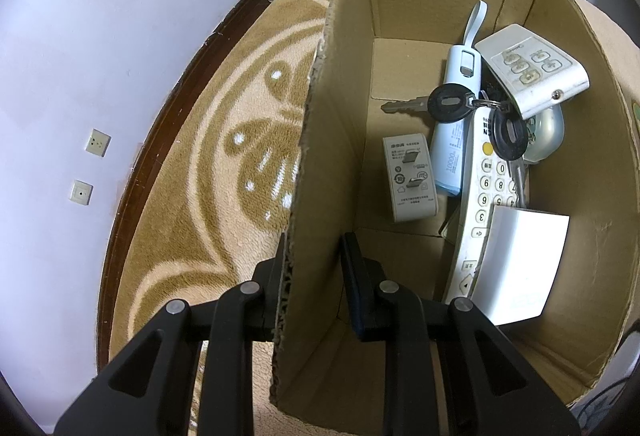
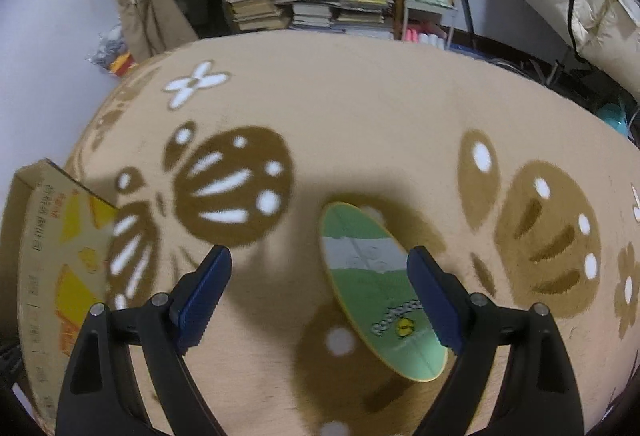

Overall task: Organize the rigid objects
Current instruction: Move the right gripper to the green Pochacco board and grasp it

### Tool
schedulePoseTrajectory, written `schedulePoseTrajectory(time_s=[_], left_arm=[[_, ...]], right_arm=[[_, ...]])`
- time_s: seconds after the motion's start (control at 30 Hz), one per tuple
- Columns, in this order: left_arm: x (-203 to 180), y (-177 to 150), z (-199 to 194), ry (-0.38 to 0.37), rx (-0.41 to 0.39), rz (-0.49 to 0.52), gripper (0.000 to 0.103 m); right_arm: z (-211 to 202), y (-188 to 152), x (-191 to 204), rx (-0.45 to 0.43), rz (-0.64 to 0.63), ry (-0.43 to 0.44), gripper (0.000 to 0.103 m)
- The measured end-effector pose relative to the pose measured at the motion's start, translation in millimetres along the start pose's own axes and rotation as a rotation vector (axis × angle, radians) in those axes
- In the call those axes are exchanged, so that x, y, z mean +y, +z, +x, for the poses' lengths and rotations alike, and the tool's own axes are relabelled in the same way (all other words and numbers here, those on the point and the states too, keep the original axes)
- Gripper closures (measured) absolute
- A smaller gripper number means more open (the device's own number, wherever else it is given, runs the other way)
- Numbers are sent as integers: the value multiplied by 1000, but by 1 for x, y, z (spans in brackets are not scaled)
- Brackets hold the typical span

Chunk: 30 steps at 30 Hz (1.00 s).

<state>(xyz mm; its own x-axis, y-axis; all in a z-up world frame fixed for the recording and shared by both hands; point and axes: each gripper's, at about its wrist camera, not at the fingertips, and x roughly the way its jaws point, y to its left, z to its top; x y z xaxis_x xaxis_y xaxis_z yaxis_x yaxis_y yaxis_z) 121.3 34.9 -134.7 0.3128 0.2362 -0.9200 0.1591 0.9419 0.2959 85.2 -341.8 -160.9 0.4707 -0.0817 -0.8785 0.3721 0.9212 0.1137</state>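
- The left gripper [image 1: 316, 276] straddles the near wall of the cardboard box [image 1: 332, 139], one finger outside, one inside; whether it pinches the wall I cannot tell, since the inner finger appears to stand off it.
- In the box, right half of the left wrist view, lie a remote [image 1: 486, 203], keys [image 1: 452, 101], a power bank [image 1: 456, 115], a charger [image 1: 408, 177], a keypad unit [image 1: 532, 69] and a white card [image 1: 520, 268].
- The right gripper [image 2: 320, 296] hangs with its jaws spread wide over the carpet [image 2: 360, 107]; the green oval item [image 2: 380, 296] lies lower centre, nearer the right finger.
- To do this well: shift right to centre the item between the fingers, lower squarely, and close across its narrow width.
- Steady the box while dropping it in.
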Motion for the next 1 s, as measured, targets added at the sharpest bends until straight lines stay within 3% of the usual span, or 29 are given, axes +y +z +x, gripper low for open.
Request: schedulePoseTrajectory(time_s=[0.17, 0.33, 0.47, 0.53, 0.8, 1.0], left_arm=[[-1, -1, 0, 4, 2, 3, 80], [-1, -1, 1, 5, 3, 4, 80], [-1, -1, 1, 4, 3, 3, 80], [0, -1, 1, 3, 5, 0, 80], [0, 0, 0, 4, 5, 0, 80], [0, 0, 0, 3, 5, 1, 80]], right_arm=[[12, -10, -13, 16, 0, -61, 9], [29, -14, -26, 66, 13, -109, 18], [34, -19, -35, 82, 36, -95, 20], [34, -18, -33, 83, 31, -90, 27], [31, -22, -21, 64, 7, -100, 39], [28, -23, -16, 61, 30, -83, 42]])
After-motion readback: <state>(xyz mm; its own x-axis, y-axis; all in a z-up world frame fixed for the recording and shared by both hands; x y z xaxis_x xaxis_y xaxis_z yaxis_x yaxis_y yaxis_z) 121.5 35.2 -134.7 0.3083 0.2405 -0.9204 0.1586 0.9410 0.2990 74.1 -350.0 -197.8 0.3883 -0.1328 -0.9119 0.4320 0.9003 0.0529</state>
